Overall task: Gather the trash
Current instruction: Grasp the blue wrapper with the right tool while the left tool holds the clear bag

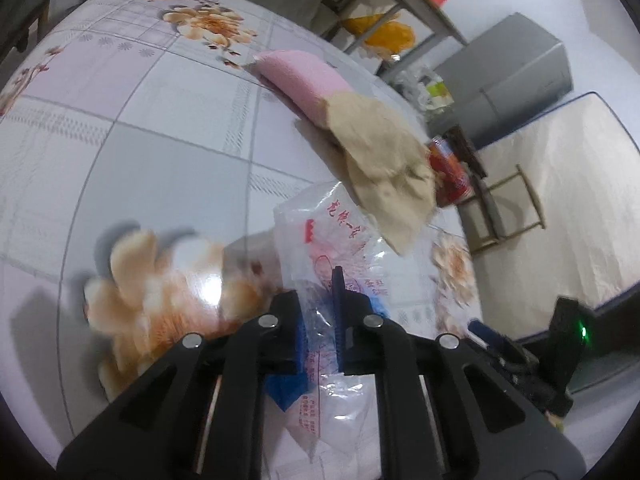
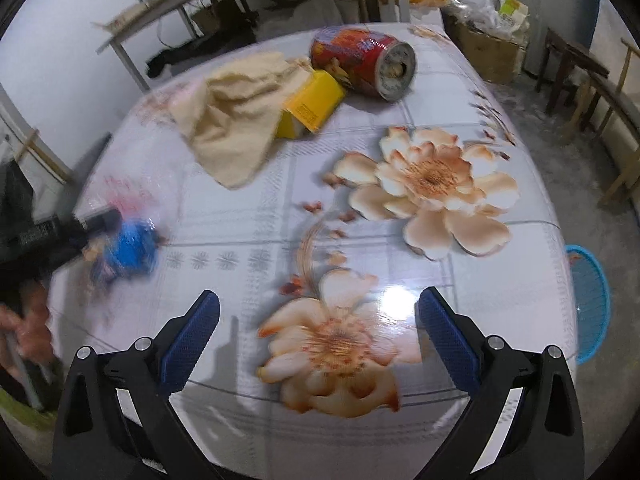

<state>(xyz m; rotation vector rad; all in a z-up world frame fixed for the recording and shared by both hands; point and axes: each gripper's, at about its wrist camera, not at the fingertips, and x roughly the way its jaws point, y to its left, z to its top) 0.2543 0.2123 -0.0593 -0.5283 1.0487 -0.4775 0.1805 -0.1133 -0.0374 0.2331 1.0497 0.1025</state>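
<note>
Here, left gripper [image 1: 320, 312] clamped on a clear plastic bag [image 1: 320, 240]: light, limp, slippery, best pinched at a fold; right gripper [image 2: 320, 340] gaping, empty.

Left hand-held gripper [image 1: 320, 320] angled down, jaws clamped together, right hand-held gripper [image 2: 320, 328] angled down, jaws spread wide

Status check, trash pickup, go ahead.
Left gripper shut on clear plastic bag. Right gripper open, empty. Can, cloth on table, nothing blocking.
</note>
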